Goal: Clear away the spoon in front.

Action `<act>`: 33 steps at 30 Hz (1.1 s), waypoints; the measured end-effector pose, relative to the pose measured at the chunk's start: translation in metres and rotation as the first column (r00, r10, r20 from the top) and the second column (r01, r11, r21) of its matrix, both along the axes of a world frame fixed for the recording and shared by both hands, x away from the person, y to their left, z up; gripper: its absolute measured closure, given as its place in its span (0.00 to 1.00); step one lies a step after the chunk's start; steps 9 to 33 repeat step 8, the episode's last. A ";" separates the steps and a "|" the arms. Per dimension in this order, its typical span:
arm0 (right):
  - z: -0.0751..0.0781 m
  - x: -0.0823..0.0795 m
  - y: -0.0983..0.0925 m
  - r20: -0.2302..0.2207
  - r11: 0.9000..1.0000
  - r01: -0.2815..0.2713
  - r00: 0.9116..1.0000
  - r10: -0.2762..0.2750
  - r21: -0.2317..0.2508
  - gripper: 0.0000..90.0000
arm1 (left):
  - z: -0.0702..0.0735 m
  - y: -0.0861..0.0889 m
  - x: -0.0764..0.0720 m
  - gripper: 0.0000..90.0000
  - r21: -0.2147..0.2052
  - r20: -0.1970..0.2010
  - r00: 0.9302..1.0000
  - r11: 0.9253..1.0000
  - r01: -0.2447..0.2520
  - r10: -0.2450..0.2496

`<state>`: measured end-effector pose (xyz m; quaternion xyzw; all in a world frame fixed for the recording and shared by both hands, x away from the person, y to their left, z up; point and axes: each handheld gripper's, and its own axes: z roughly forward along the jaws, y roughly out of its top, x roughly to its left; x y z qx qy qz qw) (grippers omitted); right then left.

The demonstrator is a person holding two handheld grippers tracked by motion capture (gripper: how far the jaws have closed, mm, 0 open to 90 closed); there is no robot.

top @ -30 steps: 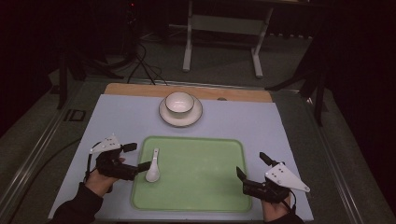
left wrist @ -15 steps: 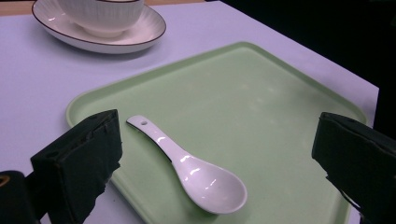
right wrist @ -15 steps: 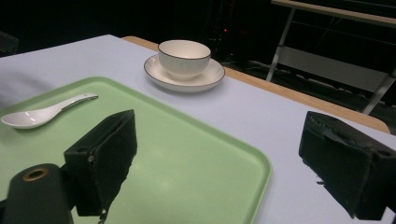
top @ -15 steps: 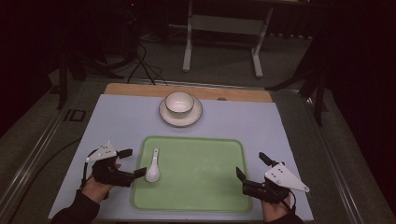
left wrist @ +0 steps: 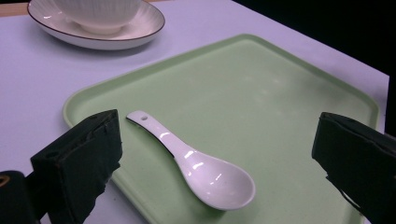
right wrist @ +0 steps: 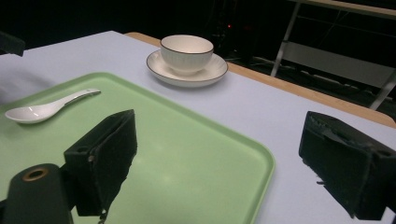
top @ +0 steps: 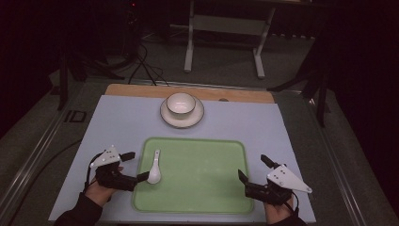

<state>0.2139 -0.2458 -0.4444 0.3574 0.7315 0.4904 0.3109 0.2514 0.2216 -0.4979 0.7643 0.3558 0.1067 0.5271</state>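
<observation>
Green tray: white spoon at its left edge; "ID" marking on the frame beyond. Left gripper and right gripper both spread apart, holding nothing.

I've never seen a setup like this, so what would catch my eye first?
A green tray sits mid-table with a white spoon on its left part. Behind it stands a white bowl on a saucer. The left claw brackets the spoon, open; the right claw waits, open, at the tray's right edge.

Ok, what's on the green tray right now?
Just a white spoon lying near one edge of the tray, bowl end toward the person. Whatever lies beneath the spoon is covered.
</observation>
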 end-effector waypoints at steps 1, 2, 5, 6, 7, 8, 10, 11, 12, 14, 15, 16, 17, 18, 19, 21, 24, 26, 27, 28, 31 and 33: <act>0.000 0.000 0.000 -0.004 1.000 -0.001 1.000 0.001 0.003 0.12 | 0.000 0.000 0.000 0.02 -0.006 0.001 1.000 1.000 0.000 0.000; 0.000 0.001 0.000 -0.006 1.000 -0.003 1.000 0.003 0.003 0.12 | 0.000 0.000 0.000 0.02 -0.008 0.002 1.000 1.000 0.001 -0.001; -0.001 0.001 -0.001 -0.007 1.000 -0.003 1.000 0.003 0.005 0.12 | 0.001 0.001 0.000 0.02 -0.013 0.010 1.000 1.000 -0.003 0.003; -0.001 0.001 -0.001 -0.007 1.000 -0.003 1.000 0.003 0.005 0.12 | 0.001 0.001 0.000 0.02 -0.011 0.010 1.000 1.000 -0.007 0.007; 0.000 0.000 -0.001 -0.006 1.000 -0.003 1.000 0.003 0.003 0.12 | 0.002 0.001 -0.001 0.02 -0.011 0.011 1.000 1.000 -0.008 0.009; 0.000 0.000 -0.001 -0.004 1.000 -0.002 1.000 0.002 0.003 0.12 | 0.002 0.002 -0.001 0.02 -0.019 0.011 1.000 1.000 -0.007 0.007; 0.000 0.000 -0.001 -0.004 1.000 -0.002 1.000 0.002 0.003 0.12 | 0.002 0.002 -0.001 0.02 -0.019 0.011 1.000 1.000 -0.007 0.007; 0.000 0.000 -0.001 -0.004 1.000 -0.002 1.000 0.002 0.003 0.12 | 0.002 0.002 -0.001 0.02 -0.019 0.011 1.000 1.000 -0.007 0.007; 0.000 0.000 -0.001 -0.004 1.000 -0.002 1.000 0.002 0.003 0.12 | 0.002 0.002 -0.001 0.02 -0.019 0.011 1.000 1.000 -0.007 0.007; 0.000 0.000 -0.001 -0.004 1.000 -0.002 1.000 0.002 0.003 0.12 | 0.002 0.002 -0.001 0.02 -0.019 0.011 1.000 1.000 -0.007 0.007; 0.000 0.000 -0.001 -0.004 1.000 -0.002 1.000 0.002 0.003 0.12 | 0.002 0.002 -0.001 0.02 -0.019 0.011 1.000 1.000 -0.007 0.007; 0.000 0.000 -0.001 -0.004 1.000 -0.002 1.000 0.002 0.003 0.12 | 0.002 0.002 -0.001 0.02 -0.019 0.011 1.000 1.000 -0.007 0.007; 0.000 0.000 -0.001 -0.004 1.000 -0.002 1.000 0.002 0.003 0.12 | 0.002 0.002 -0.001 0.02 -0.019 0.011 1.000 1.000 -0.007 0.007; 0.000 0.000 -0.001 -0.004 1.000 -0.002 1.000 0.002 0.003 0.12 | 0.002 0.002 -0.001 0.02 -0.019 0.011 1.000 1.000 -0.007 0.007; 0.000 0.000 -0.001 -0.004 1.000 -0.002 1.000 0.002 0.003 0.12 | 0.002 0.002 -0.001 0.02 -0.019 0.011 1.000 1.000 -0.007 0.007; 0.000 0.000 -0.001 -0.004 1.000 -0.002 1.000 0.002 0.003 0.12 | 0.002 0.002 -0.001 0.02 -0.019 0.011 1.000 1.000 -0.007 0.007; 0.000 0.000 -0.001 -0.004 1.000 -0.002 1.000 0.002 0.003 0.12 | 0.002 0.002 -0.001 0.02 -0.019 0.011 1.000 1.000 -0.007 0.007; 0.000 0.000 -0.001 -0.004 1.000 -0.002 1.000 0.002 0.003 0.12 | 0.002 0.002 -0.001 0.02 -0.019 0.011 1.000 1.000 -0.007 0.007; 0.000 0.000 -0.001 -0.004 1.000 -0.002 1.000 0.002 0.003 0.12 | 0.002 0.002 -0.001 0.02 -0.019 0.011 1.000 1.000 -0.007 0.007; 0.000 0.000 -0.001 -0.004 1.000 -0.002 1.000 0.002 0.003 0.12 | 0.002 0.002 -0.001 0.02 -0.019 0.011 1.000 1.000 -0.007 0.007; 0.000 0.000 -0.001 -0.004 1.000 -0.002 1.000 0.002 0.003 0.12 | 0.002 0.002 -0.001 0.02 -0.019 0.011 1.000 1.000 -0.007 0.007; 0.000 0.000 -0.001 -0.004 1.000 -0.002 1.000 0.002 0.003 0.12 | 0.002 0.002 -0.001 0.02 -0.019 0.011 1.000 1.000 -0.007 0.007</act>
